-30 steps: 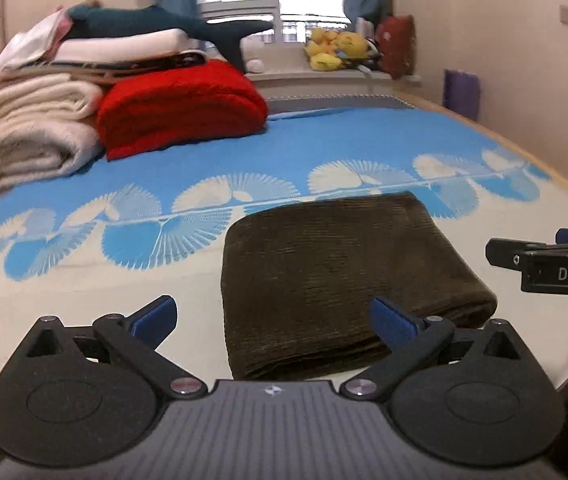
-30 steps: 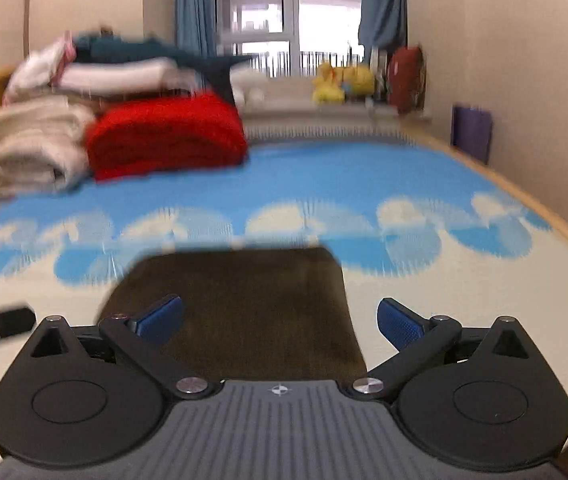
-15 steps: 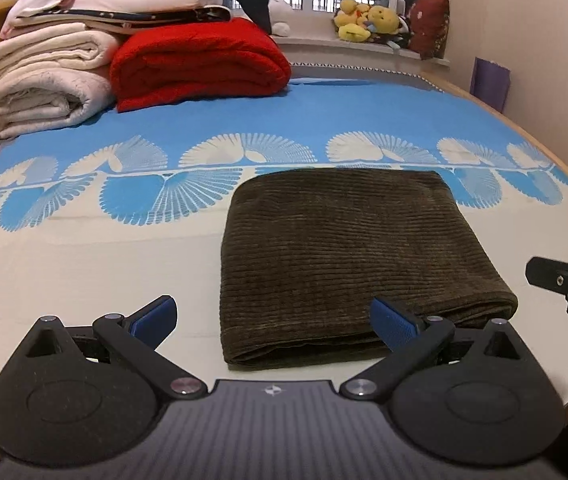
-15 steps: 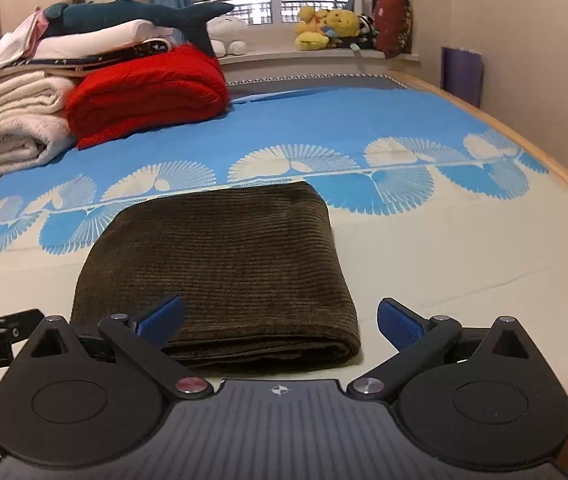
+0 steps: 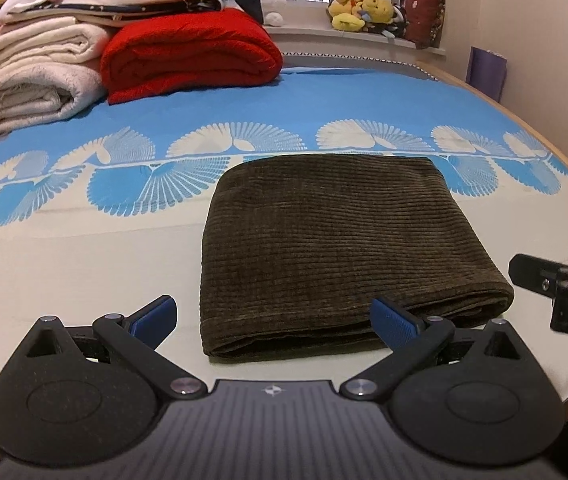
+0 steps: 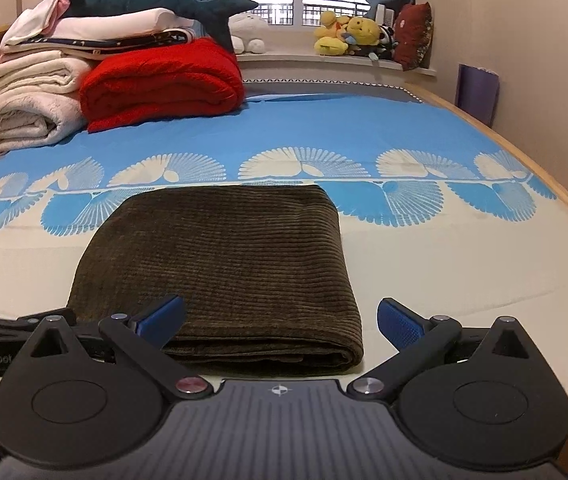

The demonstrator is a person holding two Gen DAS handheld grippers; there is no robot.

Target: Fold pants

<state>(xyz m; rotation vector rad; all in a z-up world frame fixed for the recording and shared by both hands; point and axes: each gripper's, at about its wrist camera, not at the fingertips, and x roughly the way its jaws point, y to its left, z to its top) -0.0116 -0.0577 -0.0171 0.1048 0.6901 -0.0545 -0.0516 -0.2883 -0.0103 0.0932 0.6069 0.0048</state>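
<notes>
Left wrist: left gripper point(image 5: 271, 320) wide, empty; ribbed brown corduroy pants point(image 5: 340, 248) folded into a rectangle near bed point(image 5: 63, 264) front edge | Right wrist: right gripper point(image 6: 279, 318) wide, empty; pants point(image 6: 223, 264) thick, rounded fold at right.

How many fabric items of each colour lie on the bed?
Brown folded pants: 1
Red blanket: 1
Cream rolled blankets: 2
Teal shark plush: 1
Total: 5, leaving out the thinner folded linens, too stacked to separate.
</notes>
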